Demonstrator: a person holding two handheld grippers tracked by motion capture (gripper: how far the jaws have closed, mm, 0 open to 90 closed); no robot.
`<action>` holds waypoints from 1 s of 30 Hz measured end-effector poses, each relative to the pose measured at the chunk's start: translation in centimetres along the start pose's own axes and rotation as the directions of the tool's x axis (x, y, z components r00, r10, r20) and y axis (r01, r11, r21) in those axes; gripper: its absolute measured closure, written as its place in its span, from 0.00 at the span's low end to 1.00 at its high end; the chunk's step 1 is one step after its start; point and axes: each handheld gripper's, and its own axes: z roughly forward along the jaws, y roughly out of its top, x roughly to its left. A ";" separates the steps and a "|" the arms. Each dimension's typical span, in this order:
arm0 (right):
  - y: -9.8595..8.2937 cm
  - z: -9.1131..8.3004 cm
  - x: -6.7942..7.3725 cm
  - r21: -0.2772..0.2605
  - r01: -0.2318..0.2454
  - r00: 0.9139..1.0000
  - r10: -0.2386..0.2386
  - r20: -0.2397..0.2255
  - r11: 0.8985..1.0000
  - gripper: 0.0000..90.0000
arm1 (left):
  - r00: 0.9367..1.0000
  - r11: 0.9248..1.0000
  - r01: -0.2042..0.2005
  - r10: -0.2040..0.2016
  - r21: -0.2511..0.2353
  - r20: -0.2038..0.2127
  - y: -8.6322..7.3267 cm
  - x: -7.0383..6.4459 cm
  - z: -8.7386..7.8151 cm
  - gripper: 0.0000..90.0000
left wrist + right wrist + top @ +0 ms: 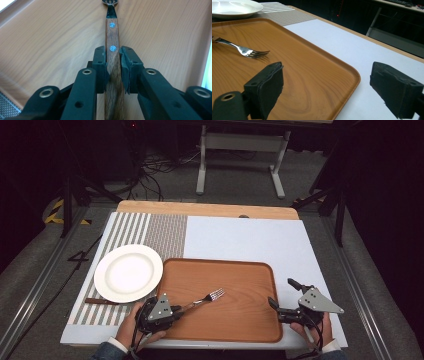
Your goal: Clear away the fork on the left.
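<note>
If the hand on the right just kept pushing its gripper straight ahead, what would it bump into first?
Probably the right rim of the wooden tray. The right gripper is open, with one jaw over the tray and the other over the white table cover. If it passes above the rim, the way looks free.

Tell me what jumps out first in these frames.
The left tool is shut on the wooden handle of a fork, whose tines point out over the middle of the wooden tray. A white plate sits empty on the striped mat just left of the tray. The right tool is open at the tray's right edge, holding nothing.
</note>
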 end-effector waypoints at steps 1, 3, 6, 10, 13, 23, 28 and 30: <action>0.0 0.0 0.0 0.001 -0.001 1.000 0.001 0.001 1.000 0.14 | 1.000 1.000 -0.005 0.005 0.002 0.001 0.0 0.0 0.0 0.83; 0.0 0.1 0.0 0.005 0.002 1.000 -0.002 -0.001 1.000 0.14 | 1.000 1.000 -0.006 0.006 0.001 0.005 0.0 0.0 0.1 0.82; 0.0 0.1 0.1 0.007 0.002 1.000 -0.002 0.000 1.000 0.13 | 1.000 0.999 -0.007 0.007 -0.032 0.007 0.1 0.0 -0.1 0.72; -0.1 0.0 0.0 0.003 -0.001 1.000 0.001 0.002 1.000 0.13 | 0.999 0.996 -0.027 0.028 -0.080 0.016 0.5 0.3 -0.4 0.67; -0.1 0.1 -0.1 0.002 -0.004 1.000 0.004 0.000 1.000 0.13 | 0.995 0.992 -0.085 0.089 -0.098 0.042 1.3 0.5 -0.4 0.77; -0.1 0.3 0.0 0.015 0.000 1.000 0.000 0.001 1.000 0.13 | 0.963 0.965 -0.251 0.257 -0.080 0.076 5.1 1.0 1.9 0.99; -0.4 0.3 -0.1 0.028 0.007 1.000 -0.007 0.005 1.000 0.13 | 0.946 0.953 -0.297 0.303 -0.063 0.111 6.5 0.7 3.4 1.00; -0.4 0.3 -0.1 0.030 0.004 1.000 -0.004 0.005 1.000 0.13 | 0.939 0.949 -0.313 0.317 -0.051 0.131 6.8 0.6 4.0 1.00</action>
